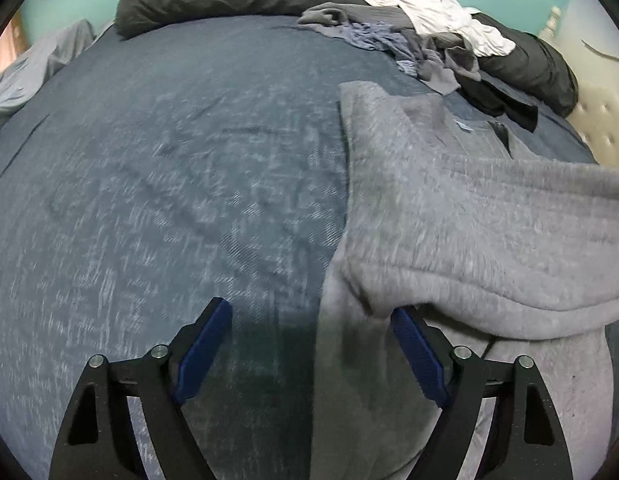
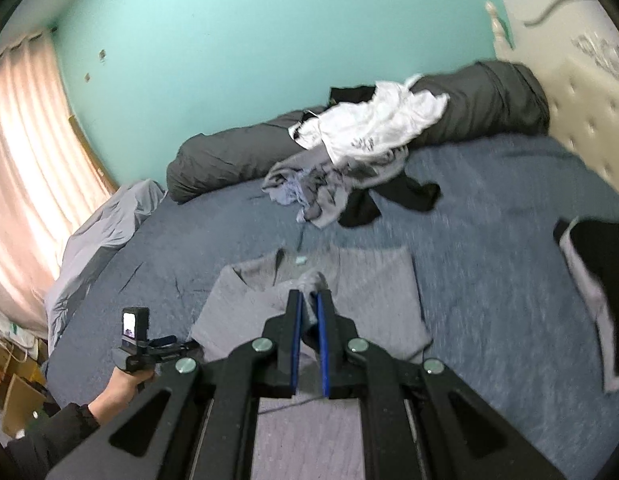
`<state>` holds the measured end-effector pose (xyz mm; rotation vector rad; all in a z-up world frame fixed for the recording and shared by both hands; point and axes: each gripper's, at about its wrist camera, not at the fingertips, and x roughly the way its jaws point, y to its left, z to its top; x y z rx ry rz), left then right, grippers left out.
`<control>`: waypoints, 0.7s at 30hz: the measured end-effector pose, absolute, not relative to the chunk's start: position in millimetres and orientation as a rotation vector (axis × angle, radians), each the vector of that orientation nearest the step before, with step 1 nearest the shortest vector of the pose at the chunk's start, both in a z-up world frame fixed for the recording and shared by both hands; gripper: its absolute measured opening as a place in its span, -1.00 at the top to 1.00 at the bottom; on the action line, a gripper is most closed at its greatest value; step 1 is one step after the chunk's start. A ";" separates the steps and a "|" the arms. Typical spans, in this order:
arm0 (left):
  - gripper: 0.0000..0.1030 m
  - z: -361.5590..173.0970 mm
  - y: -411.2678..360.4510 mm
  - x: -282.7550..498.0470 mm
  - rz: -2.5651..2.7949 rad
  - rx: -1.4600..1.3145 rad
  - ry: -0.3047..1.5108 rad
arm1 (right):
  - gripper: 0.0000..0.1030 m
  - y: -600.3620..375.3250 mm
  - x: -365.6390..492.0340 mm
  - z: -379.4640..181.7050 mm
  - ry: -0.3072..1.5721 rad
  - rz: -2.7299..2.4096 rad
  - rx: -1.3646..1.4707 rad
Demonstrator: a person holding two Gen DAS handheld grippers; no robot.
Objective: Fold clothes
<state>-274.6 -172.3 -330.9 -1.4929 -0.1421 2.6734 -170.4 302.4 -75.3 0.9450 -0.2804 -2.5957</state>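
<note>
While the bed, covered in a mottled blue blanket, fills most of both views, a long dark grey bolster runs along its far edge against the turquoise wall, with a cream tufted headboard at the right. A rumpled light grey sheet hangs off the left edge near the pink curtain. Spread across the near middle of the bed lies the grey sweater, its collar end toward the bolster and one flap lifted off the blanket. Beyond it, against the bolster, sits a loose heap of unfolded clothes: white, grey, pale blue and black pieces tangled together. A black-and-grey garment lies apart at the right edge.

The right gripper is clamped on a bunched fold of the grey sweater, fabric pinched between its blue pads and raised above the rest of the garment. The left gripper stands wide apart, gripping nothing; the sweater's raised edge drapes over the tip of its right finger, while the other finger hangs over bare blanket. In the right wrist view the left hand grips that tool's handle, a dark sleeve behind it.
</note>
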 end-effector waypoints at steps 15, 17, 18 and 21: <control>0.66 -322.7 -199.9 -276.2 2.696 -1.475 -0.029 | 0.86 328.6 -149.1 -161.0 -0.387 -2.555 1.178; 0.62 -320.4 -200.1 -271.0 2.673 -1.477 -0.024 | 0.86 333.9 -142.3 -185.6 -0.406 -2.540 1.245; 0.62 -319.3 -201.2 -268.3 2.663 -1.480 -0.029 | 0.86 335.6 -139.5 -196.8 -0.418 -2.525 1.283; 0.62 -315.6 -210.9 -259.5 2.666 -1.504 -0.080 | 0.86 337.2 -131.7 -225.9 -0.427 -2.473 1.388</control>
